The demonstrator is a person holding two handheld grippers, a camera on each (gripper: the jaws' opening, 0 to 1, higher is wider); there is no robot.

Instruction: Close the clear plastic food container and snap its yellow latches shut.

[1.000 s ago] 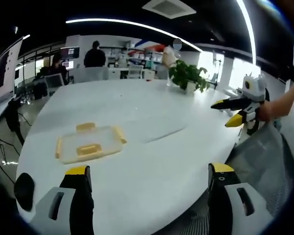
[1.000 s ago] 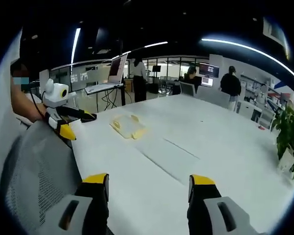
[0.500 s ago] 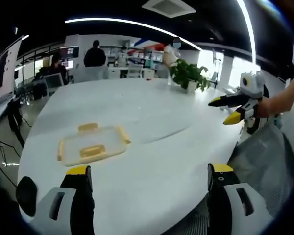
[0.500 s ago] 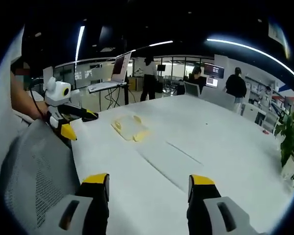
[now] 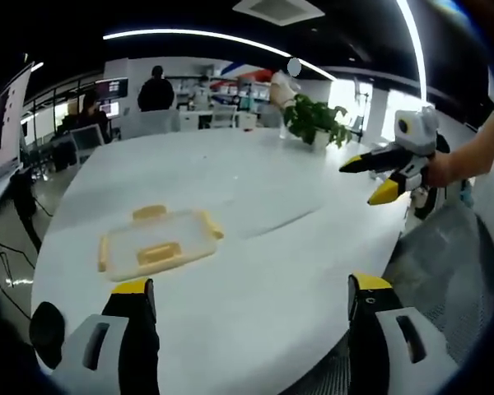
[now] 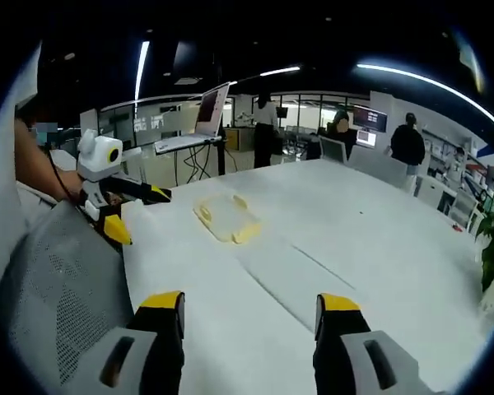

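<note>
1. The clear food container (image 5: pixel 158 248) lies flat on the white table (image 5: pixel 255 271), left of centre.
2. The left gripper (image 5: pixel 247 290), bottom edge, has jaws apart, empty.
3. The right gripper (image 6: pixel 247 304), bottom edge, likewise spread.

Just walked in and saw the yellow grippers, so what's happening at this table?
A person holds a two-jaw gripper in each hand at a white table. Both the left gripper and the right gripper are open, hold nothing and hang above the table's near edge. The clear container with yellow latches lies flat on the table, ahead of both grippers and untouched. A potted plant stands at the far side.
</note>
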